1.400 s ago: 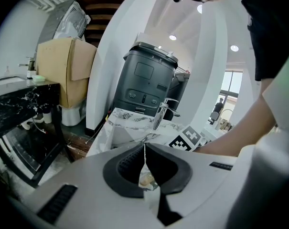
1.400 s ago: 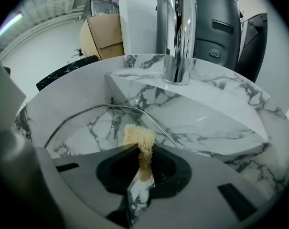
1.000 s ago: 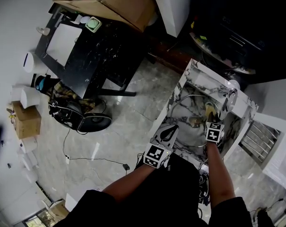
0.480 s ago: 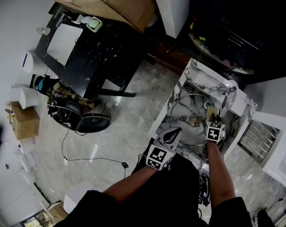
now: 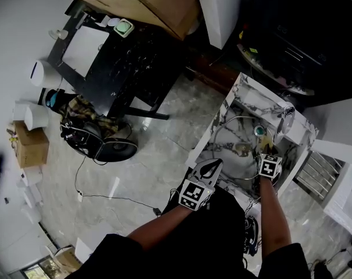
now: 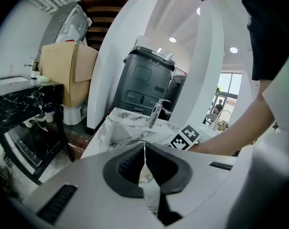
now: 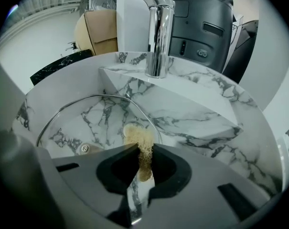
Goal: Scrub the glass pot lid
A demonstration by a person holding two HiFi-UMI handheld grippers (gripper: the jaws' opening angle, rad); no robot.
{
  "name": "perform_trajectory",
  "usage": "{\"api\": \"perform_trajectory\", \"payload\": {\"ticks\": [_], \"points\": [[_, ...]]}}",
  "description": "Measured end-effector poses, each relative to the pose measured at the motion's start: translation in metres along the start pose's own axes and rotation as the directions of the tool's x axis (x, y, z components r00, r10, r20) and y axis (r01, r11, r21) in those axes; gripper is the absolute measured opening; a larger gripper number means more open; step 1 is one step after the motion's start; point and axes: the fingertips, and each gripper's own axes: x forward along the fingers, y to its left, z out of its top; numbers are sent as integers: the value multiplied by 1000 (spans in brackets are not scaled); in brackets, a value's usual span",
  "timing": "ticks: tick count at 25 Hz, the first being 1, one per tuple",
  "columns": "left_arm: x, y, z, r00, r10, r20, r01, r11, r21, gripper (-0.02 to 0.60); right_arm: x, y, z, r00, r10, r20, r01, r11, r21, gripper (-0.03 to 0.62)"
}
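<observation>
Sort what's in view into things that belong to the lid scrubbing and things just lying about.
Job in hand: glass pot lid, pinched by the left claw; tan scrub pad in the right claw; marble sink; faucet.
Lying about: cardboard box, black table, dark bag on the floor.

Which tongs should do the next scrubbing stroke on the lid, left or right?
Right. The right tongs are shut on the tan scrubber, which hangs over the glass pot lid in the marble sink. The left tongs are shut with no scrubber, at the sink's near edge.
</observation>
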Motion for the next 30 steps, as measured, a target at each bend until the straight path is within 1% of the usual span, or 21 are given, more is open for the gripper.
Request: {"api": "perform_trajectory", "payload": {"ticks": [5, 8, 12, 18, 20, 24, 30], "points": [[-1, -1, 1, 1000, -6, 4, 6, 1000, 8, 21, -1, -3, -4, 1000, -6, 7, 6, 1000, -6, 58], [0, -3, 1, 1000, -17, 3, 17, 1000, 9, 21, -5, -3, -7, 1000, -9, -8, 9, 1000, -15, 58], [0, -6, 2, 1000, -27, 3, 27, 1000, 14, 21, -8, -2, -14, 1000, 0, -23, -2, 999, -52, 58], [-4, -6, 4, 999, -37, 2, 37, 999, 25, 21, -16, 0, -24, 999, 9, -35, -11, 998, -57, 58], [-5, -7, 2, 999, -42, -2, 42, 999, 26, 21, -18, 0, -27, 999, 8, -39, -10, 999, -49, 58], [-8, -6, 0, 999, -49, -6, 49, 999, 20, 21, -20, 1, -33, 999, 21, -48, -21, 1000, 13, 58], [-15, -3, -4, 998, -60, -15, 60, 998, 31, 21, -22, 3, -35, 998, 13, -54, -13, 1000, -2, 58]]}}
